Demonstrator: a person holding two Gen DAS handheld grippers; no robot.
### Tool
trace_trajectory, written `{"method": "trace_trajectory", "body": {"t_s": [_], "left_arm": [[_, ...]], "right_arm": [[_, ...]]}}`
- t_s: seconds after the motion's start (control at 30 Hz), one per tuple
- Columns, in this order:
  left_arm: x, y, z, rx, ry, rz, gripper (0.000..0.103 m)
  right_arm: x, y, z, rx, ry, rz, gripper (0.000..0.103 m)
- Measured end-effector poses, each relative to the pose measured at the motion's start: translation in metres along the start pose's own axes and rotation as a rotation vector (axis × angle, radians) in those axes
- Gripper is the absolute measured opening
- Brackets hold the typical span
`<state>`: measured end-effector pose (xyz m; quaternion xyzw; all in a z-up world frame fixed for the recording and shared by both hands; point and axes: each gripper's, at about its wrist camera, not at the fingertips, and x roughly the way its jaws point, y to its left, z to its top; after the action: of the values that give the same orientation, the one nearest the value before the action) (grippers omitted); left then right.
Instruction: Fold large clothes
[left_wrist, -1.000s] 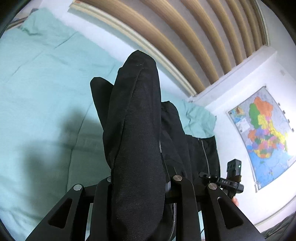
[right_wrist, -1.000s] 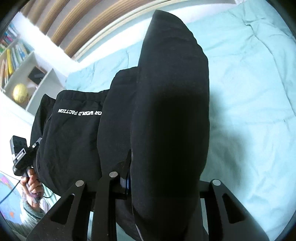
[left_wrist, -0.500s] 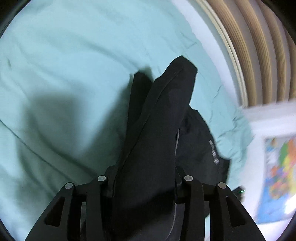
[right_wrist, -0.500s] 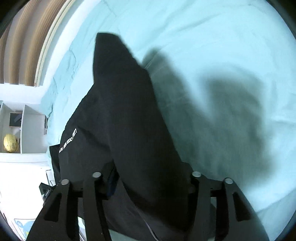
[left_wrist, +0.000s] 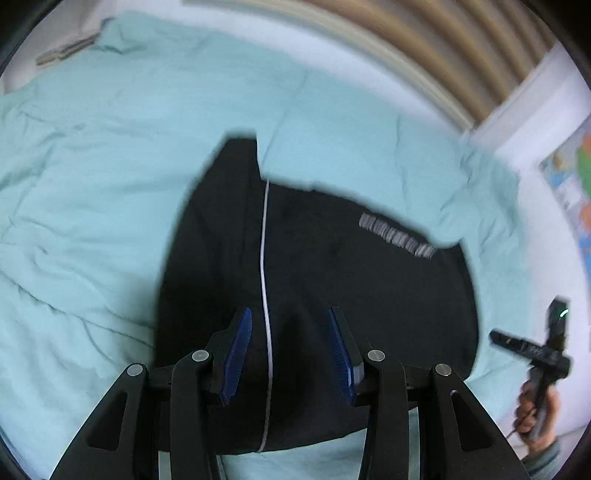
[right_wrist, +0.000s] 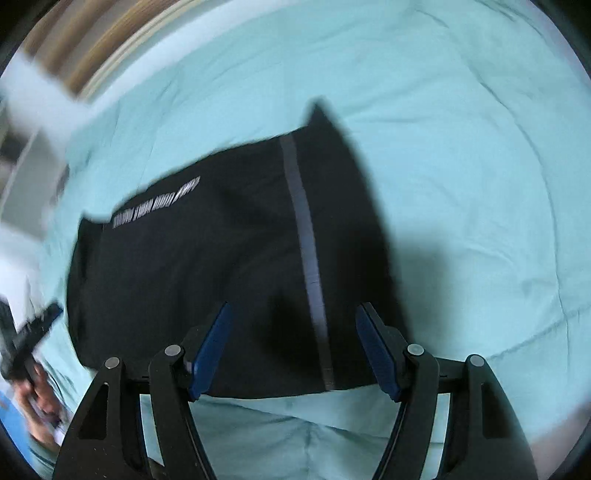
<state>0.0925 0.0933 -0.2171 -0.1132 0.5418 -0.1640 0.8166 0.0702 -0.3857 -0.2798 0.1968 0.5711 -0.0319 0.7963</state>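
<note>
A black garment (left_wrist: 332, 288) with white lettering and a pale stripe lies folded flat on the light teal bedspread (left_wrist: 92, 184). It also shows in the right wrist view (right_wrist: 221, 266). My left gripper (left_wrist: 290, 354) is open and empty, its blue pads apart just above the garment's near edge. My right gripper (right_wrist: 293, 350) is open and empty, also over the garment's near edge. The right gripper shows at the right edge of the left wrist view (left_wrist: 535, 354), and the left gripper shows at the left edge of the right wrist view (right_wrist: 26, 339).
The teal bedspread (right_wrist: 461, 166) spreads around the garment on all sides. A slatted wooden headboard (left_wrist: 424, 40) runs along the far side. A coloured wall map (left_wrist: 572, 177) hangs at the right. White shelves (right_wrist: 22, 162) stand at the left.
Both grippers have let go of the black garment and opened. The garment has dropped from hanging in the jaws to lying flat on the bed, and both grippers have drawn back.
</note>
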Motion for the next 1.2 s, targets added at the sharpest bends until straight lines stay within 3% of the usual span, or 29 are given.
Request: {"method": "trace_trajectory", "body": {"t_s": [0.1,0.2,0.3,0.4,0.5,0.77,0.9,1.03,1.13,1.2], "left_arm": [[0.035,0.017,-0.005,-0.052,0.042,0.036,0.043],[0.052,0.032,0.000,-0.112,0.044,0.043,0.043],[0.049,0.020,0.005,-0.059,0.054,0.101,0.043],[0.039,0.006,0.004,0.018,0.069,0.150,0.043],[0.022,-0.003,0.003,0.045,0.075,0.140,0.043],[-0.040,-0.040,0.008,0.122,-0.036,0.222,0.044],[-0.071,-0.073,0.009,0.173,-0.129,0.339,0.044],[-0.100,-0.102,0.003,0.187,-0.201,0.329,0.046],[-0.116,-0.116,-0.001,0.169,-0.188,0.342,0.050],[-0.132,-0.124,-0.004,0.123,-0.178,0.307,0.051]], "right_arm": [[0.034,0.027,-0.007,-0.044,0.057,-0.078,0.073],[0.080,0.025,-0.009,-0.033,0.140,-0.138,0.075],[0.097,0.020,-0.006,0.019,0.190,-0.168,0.078],[0.089,0.021,-0.001,0.033,0.204,-0.188,0.078],[0.073,0.032,-0.001,0.030,0.179,-0.205,0.078],[0.009,0.050,-0.025,0.090,0.123,-0.123,0.078],[-0.007,0.074,-0.032,0.048,0.098,-0.152,0.078],[-0.025,0.103,-0.030,0.016,0.053,-0.158,0.078],[-0.038,0.124,-0.023,-0.005,0.006,-0.149,0.078],[-0.057,0.135,-0.026,-0.026,-0.027,-0.152,0.078]]}}
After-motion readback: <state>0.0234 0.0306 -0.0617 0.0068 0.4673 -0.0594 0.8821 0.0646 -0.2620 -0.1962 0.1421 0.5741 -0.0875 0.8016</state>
